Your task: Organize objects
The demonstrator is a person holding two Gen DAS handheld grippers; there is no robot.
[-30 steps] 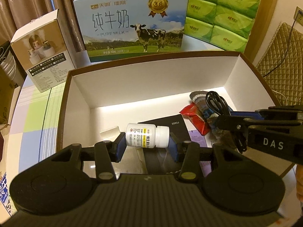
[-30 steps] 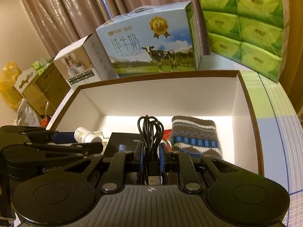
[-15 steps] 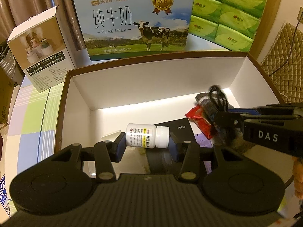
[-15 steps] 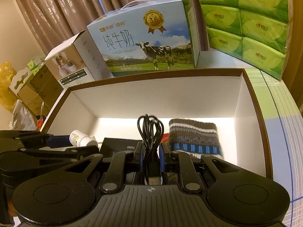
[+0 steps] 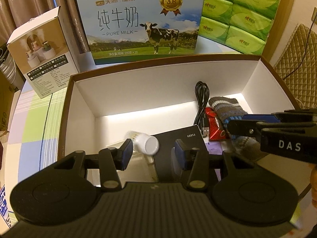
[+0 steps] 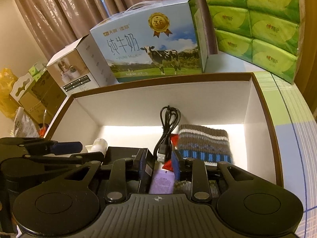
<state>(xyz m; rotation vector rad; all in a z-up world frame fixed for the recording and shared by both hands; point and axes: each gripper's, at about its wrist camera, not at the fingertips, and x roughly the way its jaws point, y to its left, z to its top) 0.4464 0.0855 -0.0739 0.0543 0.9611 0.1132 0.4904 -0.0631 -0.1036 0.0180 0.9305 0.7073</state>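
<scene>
Both grippers hang over an open white box with a brown rim [image 5: 67, 103] [image 6: 263, 107]. My left gripper [image 5: 153, 152] is open; a white pill bottle [image 5: 145, 143] is blurred and tilted just off its left finger, loose between the jaws. My right gripper [image 6: 158, 168] is open; a coiled black USB cable [image 6: 167, 130] [image 5: 202, 107] is loose just ahead of its fingers, above the box floor. In the box lie a striped knit sock [image 6: 204, 142] [image 5: 227, 109], a red packet [image 5: 215, 127], a black card box [image 5: 178, 138] [image 6: 122, 154] and a purple packet [image 6: 161, 180].
Behind the box stand a blue milk carton [image 5: 140, 21] [image 6: 150, 45], a small white product box [image 5: 42, 57] and a stack of green tissue packs [image 5: 237, 11] [image 6: 255, 23]. The box rests on a checked tablecloth [image 5: 33, 119]. Cardboard boxes [image 6: 37, 97] lie at the far left.
Both grippers have opened. The pill bottle left the left jaws and is tipping down. The cable left the right jaws and now sits ahead of them.
</scene>
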